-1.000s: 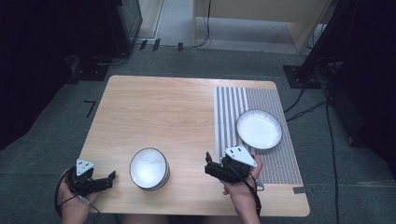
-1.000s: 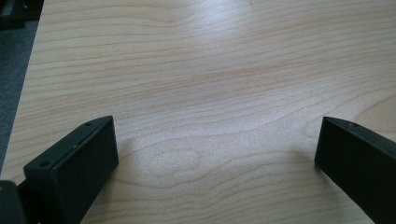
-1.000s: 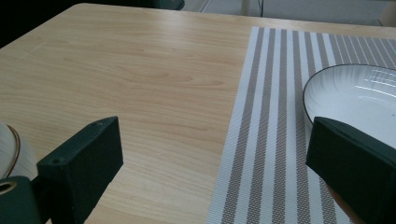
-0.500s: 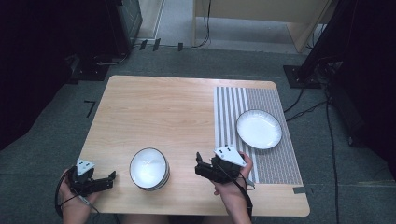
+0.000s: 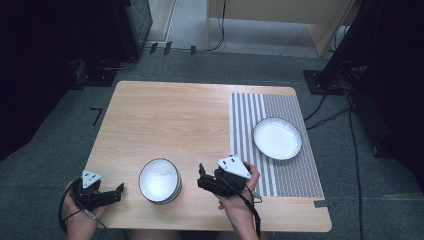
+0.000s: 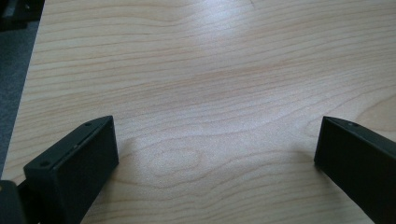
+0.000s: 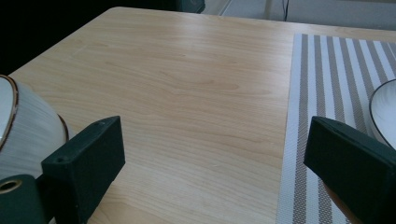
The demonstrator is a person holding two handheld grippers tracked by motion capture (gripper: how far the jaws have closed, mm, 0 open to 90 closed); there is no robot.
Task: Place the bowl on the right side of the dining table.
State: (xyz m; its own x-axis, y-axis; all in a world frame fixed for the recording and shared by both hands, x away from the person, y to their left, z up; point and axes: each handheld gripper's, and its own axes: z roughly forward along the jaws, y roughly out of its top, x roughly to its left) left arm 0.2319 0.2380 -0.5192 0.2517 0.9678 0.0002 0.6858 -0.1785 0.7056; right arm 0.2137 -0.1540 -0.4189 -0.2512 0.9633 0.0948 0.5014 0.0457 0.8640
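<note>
**Right tool beside the stacked bowls, jaws wide**

The right tool (image 5: 204, 179) sits low over the desk (image 5: 180, 115), its jaws spread wide with nothing between them; just off its left jaw stands the stack of bowls (image 5: 159, 180) (white, with a dark rim), near but not touching, and in the right gripper view the bowls' ribbed side (image 7: 25, 135) shows right behind that left jaw. On the other side of this tool lies the striped placemat (image 5: 250, 115), and farther along it, ahead and to the right, the white plate (image 5: 277, 138) rests on the mat; its edge (image 7: 383, 112) shows past the right jaw in the right gripper view. The left tool (image 5: 119, 189) is held at the near left corner of the desk, well short of the bowls, which stand to its right; its jaws are also wide apart, over bare wood (image 6: 210, 93).
</note>
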